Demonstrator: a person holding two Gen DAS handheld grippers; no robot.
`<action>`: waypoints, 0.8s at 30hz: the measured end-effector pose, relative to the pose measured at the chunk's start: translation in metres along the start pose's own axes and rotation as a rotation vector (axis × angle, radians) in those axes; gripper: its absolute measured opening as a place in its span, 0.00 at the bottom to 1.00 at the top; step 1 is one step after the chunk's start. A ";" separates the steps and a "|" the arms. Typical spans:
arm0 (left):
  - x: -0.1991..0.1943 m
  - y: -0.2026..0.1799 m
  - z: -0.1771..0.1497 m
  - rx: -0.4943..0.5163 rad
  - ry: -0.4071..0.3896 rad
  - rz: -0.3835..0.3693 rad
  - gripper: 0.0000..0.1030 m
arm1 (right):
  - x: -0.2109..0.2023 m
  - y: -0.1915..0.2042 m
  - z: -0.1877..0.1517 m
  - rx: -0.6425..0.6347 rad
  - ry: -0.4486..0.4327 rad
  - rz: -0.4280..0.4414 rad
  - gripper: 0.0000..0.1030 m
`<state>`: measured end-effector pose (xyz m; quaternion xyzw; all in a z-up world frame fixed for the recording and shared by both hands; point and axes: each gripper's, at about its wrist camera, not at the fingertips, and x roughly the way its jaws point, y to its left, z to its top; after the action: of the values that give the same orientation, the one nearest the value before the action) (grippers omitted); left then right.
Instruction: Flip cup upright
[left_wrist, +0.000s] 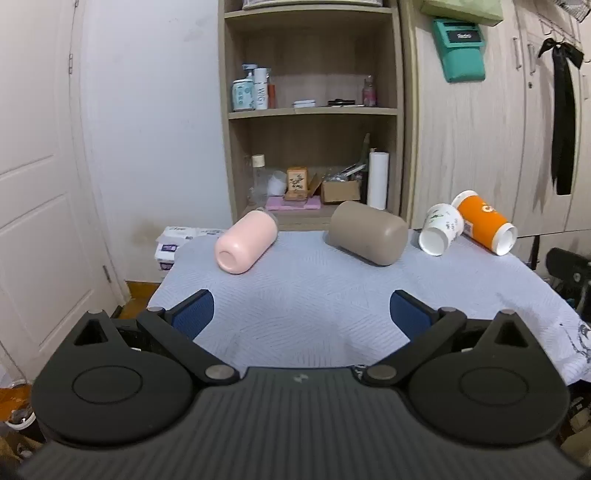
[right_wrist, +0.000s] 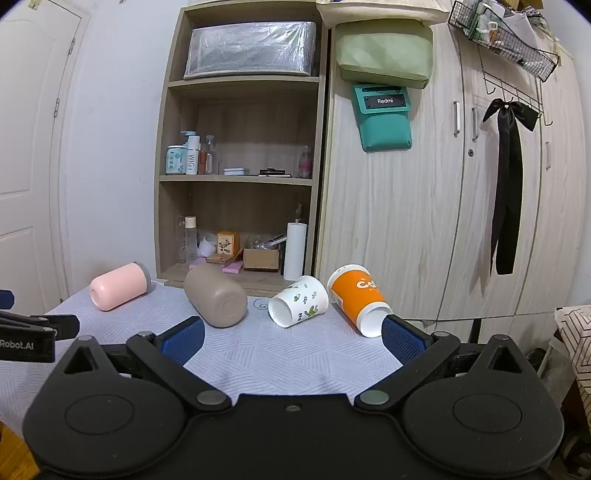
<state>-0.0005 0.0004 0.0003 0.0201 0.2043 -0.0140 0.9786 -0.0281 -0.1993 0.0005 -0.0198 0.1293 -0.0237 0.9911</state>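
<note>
A table under a pale quilted cloth (left_wrist: 303, 295) carries four cups, all lying on their sides along its far edge. Going left to right: the pink cup (left_wrist: 245, 243) lies with its base end toward the near left; the taupe cup (left_wrist: 367, 232), the widest, shows its flat base in the right wrist view (right_wrist: 216, 297); the white cup (left_wrist: 441, 229) with small green leaf prints lies with its open mouth facing the cameras, and nothing can be seen inside it; the orange cup (left_wrist: 484, 223) lies just beside the white one, apparently touching it near the rims, its narrow white end pointing to the near right. The pink cup (right_wrist: 118, 286) and the taupe one lie apart.

Behind the table stands an open shelf (left_wrist: 310, 110) with bottles, a paper roll and small boxes, and to its right a wardrobe (right_wrist: 424, 203) with a teal pouch (right_wrist: 382, 118) and a black ribbon (right_wrist: 508, 184) hanging on it.

The left gripper (left_wrist: 301, 314) hangs over the near cloth, its blue pads spread wide with nothing between them. The right gripper (right_wrist: 293, 341) is likewise spread wide and empty; its right pad (right_wrist: 402, 341) overlaps the orange cup's (right_wrist: 360, 299) narrow end in that view, though contact cannot be told. The white cup (right_wrist: 299, 301) lies just beyond the gap between its fingers.
</note>
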 end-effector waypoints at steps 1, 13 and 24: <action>0.000 0.000 0.000 -0.004 -0.003 -0.005 1.00 | 0.000 0.000 0.000 -0.001 0.000 0.000 1.00; -0.006 -0.009 -0.003 0.036 -0.010 0.014 1.00 | -0.002 -0.004 0.004 -0.007 0.008 0.003 1.00; -0.003 -0.010 -0.007 0.051 -0.009 0.031 1.00 | -0.001 -0.003 -0.001 -0.020 0.018 -0.011 1.00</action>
<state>-0.0060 -0.0091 -0.0053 0.0480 0.1992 -0.0042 0.9788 -0.0293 -0.2022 0.0003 -0.0304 0.1385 -0.0280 0.9895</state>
